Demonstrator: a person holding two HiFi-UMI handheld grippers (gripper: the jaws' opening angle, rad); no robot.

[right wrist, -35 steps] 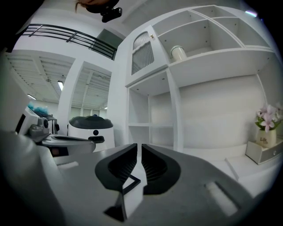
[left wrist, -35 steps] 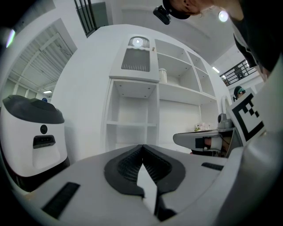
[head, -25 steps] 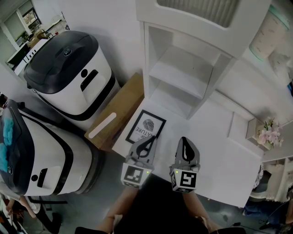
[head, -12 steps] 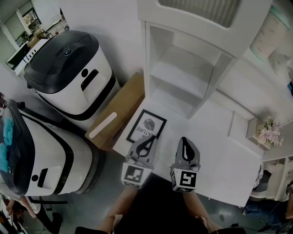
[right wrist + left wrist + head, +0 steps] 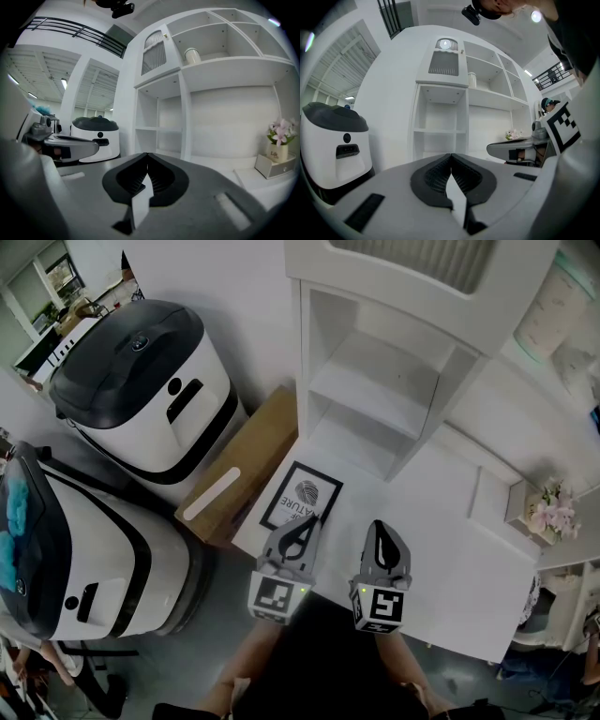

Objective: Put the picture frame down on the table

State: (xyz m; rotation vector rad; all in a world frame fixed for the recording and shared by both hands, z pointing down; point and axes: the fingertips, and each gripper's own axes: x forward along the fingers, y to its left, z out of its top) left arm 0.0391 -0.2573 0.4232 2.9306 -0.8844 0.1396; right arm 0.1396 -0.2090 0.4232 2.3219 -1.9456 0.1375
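already the picture frame (image 5: 302,491) lies flat on the table (image 5: 450,531), just ahead of the left claw (image 5: 302,529), long side running toward the shelf (image 5: 375,399), farther from the right claw (image 5: 379,532), both claws closed tight and empty

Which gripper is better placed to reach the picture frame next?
Probably left: the left gripper points straight at the picture frame flat on the table; the right gripper sits further aside. Both are shut.
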